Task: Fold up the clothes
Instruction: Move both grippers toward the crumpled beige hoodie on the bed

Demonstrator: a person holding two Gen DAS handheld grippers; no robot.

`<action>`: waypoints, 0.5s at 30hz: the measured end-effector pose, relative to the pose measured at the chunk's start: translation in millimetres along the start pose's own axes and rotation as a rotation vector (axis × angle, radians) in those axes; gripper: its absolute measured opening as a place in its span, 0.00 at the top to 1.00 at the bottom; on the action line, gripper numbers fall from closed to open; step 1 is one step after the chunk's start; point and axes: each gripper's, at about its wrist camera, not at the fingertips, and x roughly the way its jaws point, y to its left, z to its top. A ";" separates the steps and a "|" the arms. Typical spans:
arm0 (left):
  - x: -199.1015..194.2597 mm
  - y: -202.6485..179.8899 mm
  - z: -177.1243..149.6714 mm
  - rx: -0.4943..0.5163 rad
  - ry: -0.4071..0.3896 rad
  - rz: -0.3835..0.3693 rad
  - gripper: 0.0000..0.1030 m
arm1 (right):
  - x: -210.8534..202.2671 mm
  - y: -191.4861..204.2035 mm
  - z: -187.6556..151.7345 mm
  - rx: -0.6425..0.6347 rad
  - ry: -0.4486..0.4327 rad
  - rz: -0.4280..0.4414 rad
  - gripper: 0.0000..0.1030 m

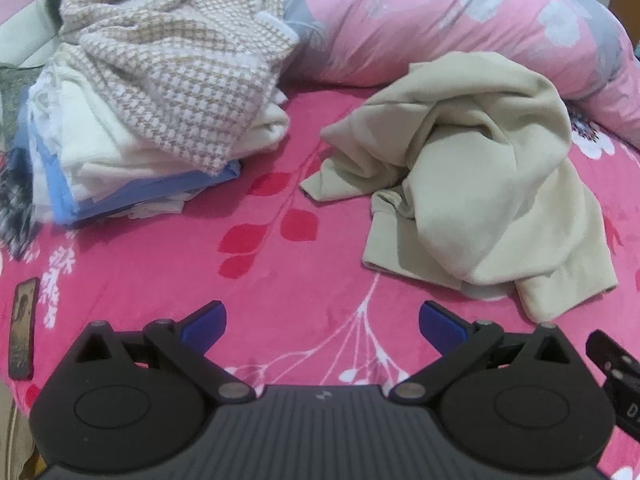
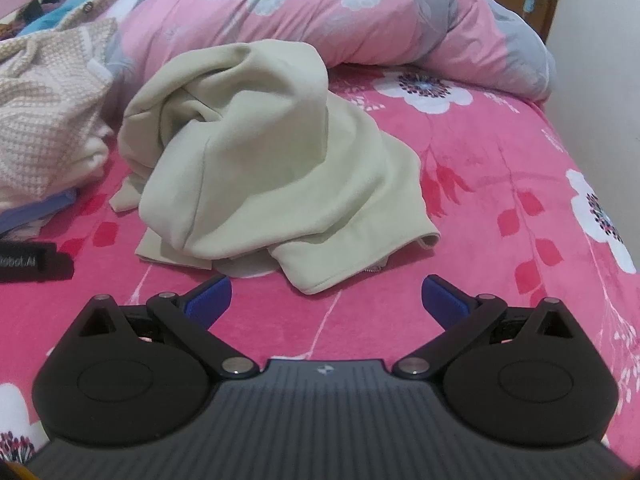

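Left edge, left wrist view: a dark flat object point(image 1: 24, 328) lies on the bedspread point(image 1: 168, 280); its nature cannot be made out. A checked dark fabric point(image 1: 14, 200) beside it is cut off by the frame. Next, a stack point(image 1: 132, 152) of folded clothes, with a houndstooth garment point(image 1: 180, 80) draped loosely on top; the lower layers show only as white and blue edges.

Centre: left gripper point(image 1: 322, 326) released, jaws wide apart, holding nothing, above bare bedspread. The right gripper's body intrudes at the right edge, mostly cut off.

Right of centre: a beige garment point(image 1: 472, 184) lies crumpled and unfolded on the bedspread, apart from the stack, just before a rolled pink quilt point(image 1: 460, 20). Its type cannot be told; the folds hide much of it.

Right wrist view: right gripper point(image 2: 327, 299) released, empty, jaws just short of the beige garment's point(image 2: 256, 160) near hem. A zip end may show there, too small to confirm.
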 end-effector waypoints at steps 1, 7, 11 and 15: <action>-1.1 1.3 1.4 -0.006 0.002 -0.010 0.00 | -0.6 1.9 0.8 0.000 0.002 -0.009 0.01; 0.7 2.6 16.6 0.033 0.029 -0.053 0.00 | -4.1 12.9 5.8 -0.001 0.015 -0.065 0.01; -3.4 12.8 24.0 0.046 -0.009 -0.093 0.00 | -9.3 21.7 10.5 0.024 0.006 -0.103 0.01; -5.6 30.5 32.9 0.005 -0.001 -0.153 0.00 | -15.6 27.6 16.7 0.040 -0.005 -0.104 0.01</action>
